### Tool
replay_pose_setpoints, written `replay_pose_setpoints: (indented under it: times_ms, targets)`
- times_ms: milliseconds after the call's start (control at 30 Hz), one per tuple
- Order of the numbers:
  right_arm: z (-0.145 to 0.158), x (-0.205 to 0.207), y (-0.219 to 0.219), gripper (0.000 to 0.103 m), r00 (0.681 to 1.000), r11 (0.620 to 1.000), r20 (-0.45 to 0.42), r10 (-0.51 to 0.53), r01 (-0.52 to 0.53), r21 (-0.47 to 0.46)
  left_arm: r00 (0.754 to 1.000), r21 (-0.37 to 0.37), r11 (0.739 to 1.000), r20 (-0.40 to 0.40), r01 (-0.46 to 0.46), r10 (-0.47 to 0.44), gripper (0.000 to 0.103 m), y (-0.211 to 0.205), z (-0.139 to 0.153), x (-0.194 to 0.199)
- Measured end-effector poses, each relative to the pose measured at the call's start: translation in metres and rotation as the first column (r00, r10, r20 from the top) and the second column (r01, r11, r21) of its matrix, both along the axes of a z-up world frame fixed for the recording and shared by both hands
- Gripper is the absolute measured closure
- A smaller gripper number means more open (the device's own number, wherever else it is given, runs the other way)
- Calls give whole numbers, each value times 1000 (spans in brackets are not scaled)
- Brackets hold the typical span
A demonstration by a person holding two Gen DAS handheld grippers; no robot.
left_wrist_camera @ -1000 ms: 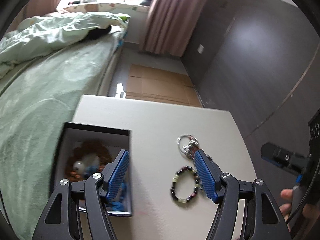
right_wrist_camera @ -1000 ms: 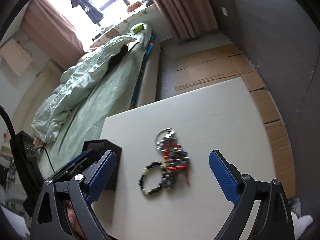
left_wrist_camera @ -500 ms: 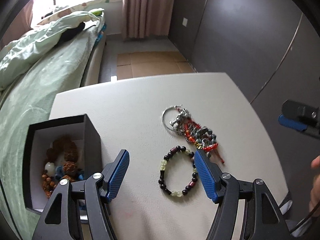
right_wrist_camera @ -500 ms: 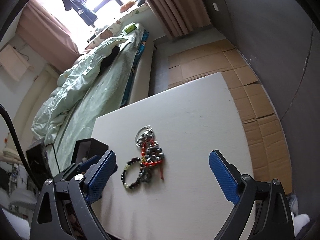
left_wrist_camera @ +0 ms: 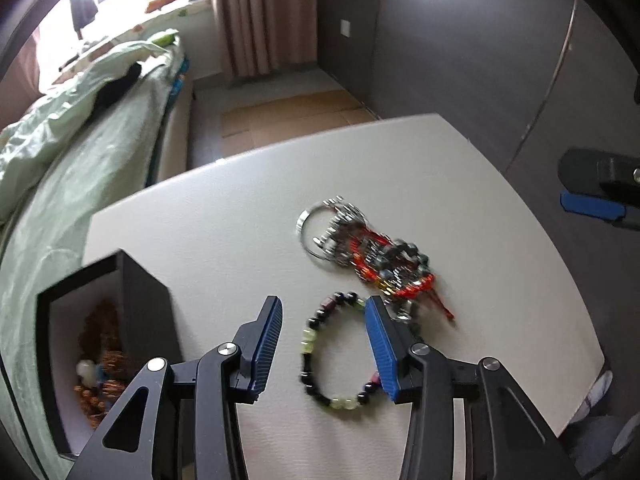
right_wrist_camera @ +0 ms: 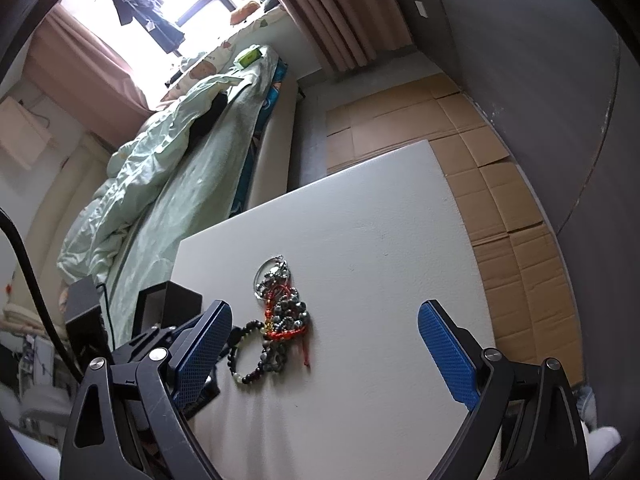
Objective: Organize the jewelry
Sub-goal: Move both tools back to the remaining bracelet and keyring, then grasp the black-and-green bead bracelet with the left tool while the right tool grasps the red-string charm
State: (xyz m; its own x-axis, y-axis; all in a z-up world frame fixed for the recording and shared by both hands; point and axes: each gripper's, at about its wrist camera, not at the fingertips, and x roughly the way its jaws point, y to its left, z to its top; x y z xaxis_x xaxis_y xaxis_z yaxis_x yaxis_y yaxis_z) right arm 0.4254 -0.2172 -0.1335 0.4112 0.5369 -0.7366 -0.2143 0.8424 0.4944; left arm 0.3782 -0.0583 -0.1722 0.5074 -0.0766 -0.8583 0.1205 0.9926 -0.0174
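Note:
A black-and-pale-green bead bracelet lies on the white table; it also shows in the right wrist view. Beside it lies a tangle of red cord, grey beads and a silver ring, also seen in the right wrist view. A black box at the left holds brown beads and other jewelry. My left gripper is open and empty, its fingers straddling the bracelet from above. My right gripper is open and empty, held high to the right of the jewelry.
A bed with a green quilt runs along the table's left side. Cardboard sheets cover the floor beyond the table's far and right edges. A dark wall stands to the right. The box also shows in the right wrist view.
My left gripper has swung right, away from the box, and now sits over the bead bracelet. My right gripper has drawn back and risen a little.

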Motion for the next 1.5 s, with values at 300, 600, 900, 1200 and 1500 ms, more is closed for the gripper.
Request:
replay_pose_setpoints:
  times_ms: [300,600,900,1200,1500]
  targets:
    - [-2,0,9,8,999,999,1,41,-41,-16,998,26,1000,-56,8,-7,63,-5,-15,10]
    - [-17,-1,37,29,989,990,-48,140,-140,10,998,-41,999,-58,-33,31,95,9,-12,6]
    - [-25,0,55,61,981,982,-60,186,-184,37,996,-194,978,24,-82,89,95,36,20,-5]
    - [-34,6,79,72,969,972,-76,233,-232,25,976,-281,950,127,-137,178,95,63,53,-17]
    - [-39,7,106,75,961,957,-70,269,-275,-94,948,-345,919,176,-192,264,95,96,72,-31]
